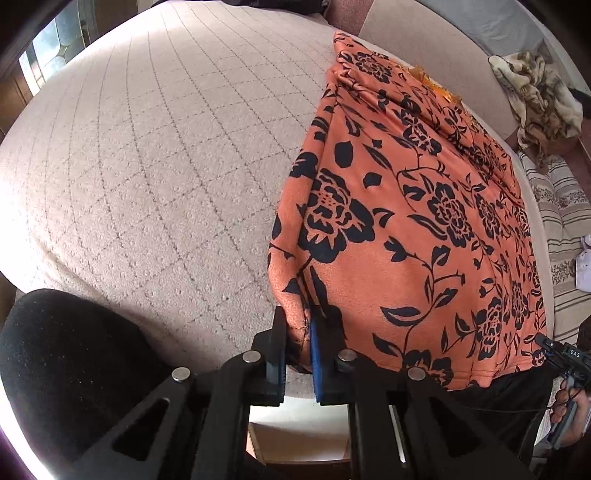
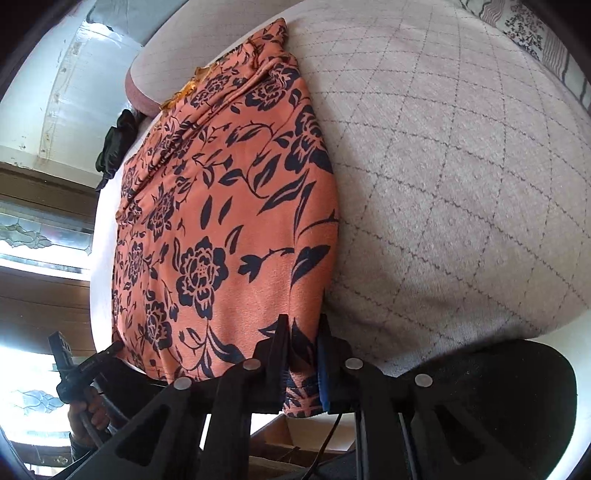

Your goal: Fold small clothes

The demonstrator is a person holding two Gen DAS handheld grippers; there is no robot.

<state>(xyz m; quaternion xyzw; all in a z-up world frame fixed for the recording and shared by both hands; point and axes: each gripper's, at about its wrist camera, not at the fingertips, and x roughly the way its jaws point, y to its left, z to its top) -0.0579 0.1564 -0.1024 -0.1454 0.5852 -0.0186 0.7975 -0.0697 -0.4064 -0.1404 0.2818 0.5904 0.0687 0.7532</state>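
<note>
Sunlit quilted bed [image 1: 147,166], leaded window [image 2: 26,232]

Black linkage arms studded with round silver pins are seen on both the left gripper [image 1: 298,354] and the right gripper [image 2: 303,354], each with one blue-padded finger.

Pale quilted bed cover [image 1: 147,155], crumpled patterned blanket [image 1: 535,99] beyond it, striped floral cushion [image 2: 535,33], stained-glass window [image 2: 29,232].

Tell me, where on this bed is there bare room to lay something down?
The quilted bedcover lies bare left of the orange floral garment, out to its edge. The near hem is crowded: left tongs and right tongs both clamp it.
</note>
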